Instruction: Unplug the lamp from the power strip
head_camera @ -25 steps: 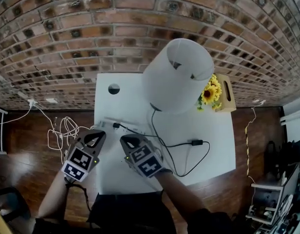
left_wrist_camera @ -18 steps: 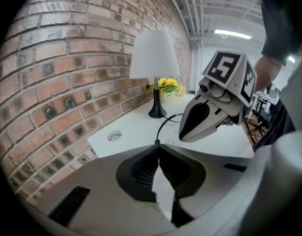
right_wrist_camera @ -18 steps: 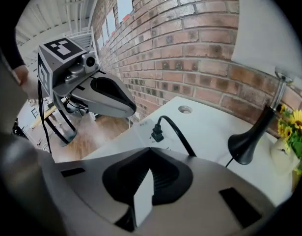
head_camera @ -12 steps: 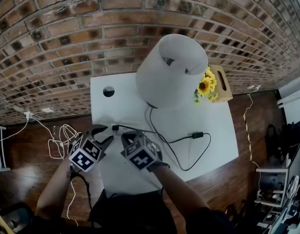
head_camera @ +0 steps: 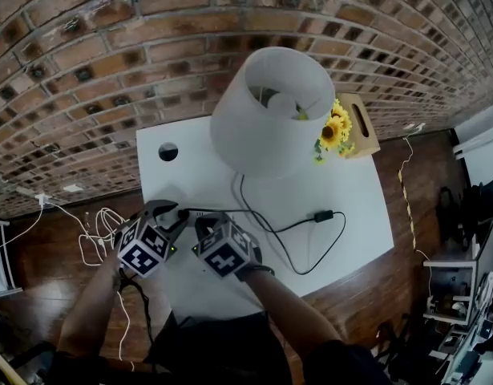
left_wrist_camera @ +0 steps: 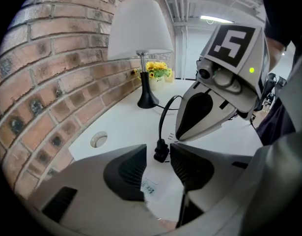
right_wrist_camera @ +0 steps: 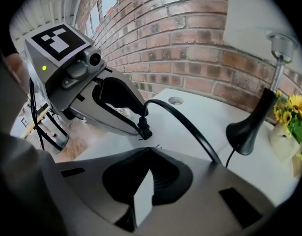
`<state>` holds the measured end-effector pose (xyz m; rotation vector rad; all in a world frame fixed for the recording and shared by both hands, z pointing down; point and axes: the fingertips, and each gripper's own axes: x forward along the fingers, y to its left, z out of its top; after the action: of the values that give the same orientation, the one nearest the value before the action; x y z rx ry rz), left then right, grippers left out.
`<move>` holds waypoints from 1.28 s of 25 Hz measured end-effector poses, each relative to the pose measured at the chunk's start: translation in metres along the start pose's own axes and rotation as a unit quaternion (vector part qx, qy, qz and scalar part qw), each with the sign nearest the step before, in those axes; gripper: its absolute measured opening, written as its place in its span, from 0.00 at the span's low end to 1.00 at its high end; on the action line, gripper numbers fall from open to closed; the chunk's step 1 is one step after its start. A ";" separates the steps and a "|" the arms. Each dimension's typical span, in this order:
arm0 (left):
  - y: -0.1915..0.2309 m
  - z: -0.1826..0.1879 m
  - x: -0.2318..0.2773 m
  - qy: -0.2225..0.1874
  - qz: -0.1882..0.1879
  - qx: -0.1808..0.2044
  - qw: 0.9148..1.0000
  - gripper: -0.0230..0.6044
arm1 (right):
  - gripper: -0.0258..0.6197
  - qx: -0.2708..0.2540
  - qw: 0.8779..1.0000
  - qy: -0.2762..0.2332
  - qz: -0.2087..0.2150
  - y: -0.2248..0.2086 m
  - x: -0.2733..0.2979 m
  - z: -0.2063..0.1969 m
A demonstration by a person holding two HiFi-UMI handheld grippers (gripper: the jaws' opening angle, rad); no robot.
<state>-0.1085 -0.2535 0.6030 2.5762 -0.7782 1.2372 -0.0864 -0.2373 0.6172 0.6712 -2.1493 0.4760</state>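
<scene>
A white-shaded lamp [head_camera: 266, 111] stands at the back of the white table [head_camera: 350, 191]. Its black cord [head_camera: 310, 251] runs left to a black plug [left_wrist_camera: 161, 150] that stands upright on the white power strip [left_wrist_camera: 151, 186]. My left gripper [left_wrist_camera: 158, 154] is at the table's left edge, jaws opening. The plug sits between its fingertips with a gap on each side. My right gripper [right_wrist_camera: 150, 152] is just right of it, shut on the white strip's end. In the head view both grippers, left [head_camera: 162, 215] and right [head_camera: 208, 224], cover most of the strip.
A wooden holder with sunflowers [head_camera: 342, 131] stands right of the lamp. A round cable hole [head_camera: 167, 151] is at the table's back left. The brick wall [head_camera: 110, 62] is close behind. White cables [head_camera: 98, 227] lie on the floor at left. An inline switch [head_camera: 323, 215] lies mid-table.
The left gripper's jaws have gone from shut to wide apart around the plug. Both grippers stay at the strip. The head view has shifted slightly.
</scene>
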 end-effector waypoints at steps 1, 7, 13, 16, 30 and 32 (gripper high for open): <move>0.000 0.001 0.001 0.001 -0.002 0.003 1.000 0.31 | 0.02 0.001 1.000 0.000 0.002 -0.001 0.000 0.001; 0.000 0.002 0.008 -0.001 -0.008 0.001 1.000 0.28 | 0.02 -0.022 1.000 0.011 0.008 0.000 0.002 0.001; -0.004 0.003 0.015 0.002 -0.019 0.005 1.000 0.23 | 0.02 -0.089 0.995 0.018 -0.039 0.001 0.004 -0.001; -0.004 0.003 0.017 0.005 -0.020 0.012 1.000 0.22 | 0.02 -0.081 0.996 0.030 -0.026 0.001 0.005 0.000; -0.002 0.004 0.019 -0.008 -0.040 -0.030 0.999 0.22 | 0.02 -0.092 0.992 0.073 -0.036 0.002 0.010 -0.004; -0.002 0.005 0.018 -0.018 -0.045 -0.043 0.998 0.22 | 0.02 -0.089 0.992 0.078 -0.035 0.002 0.010 -0.004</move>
<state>-0.0942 -0.2603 0.6139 2.5414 -0.6970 1.1096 -0.0905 -0.2368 0.6272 0.5870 -1.9869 0.2860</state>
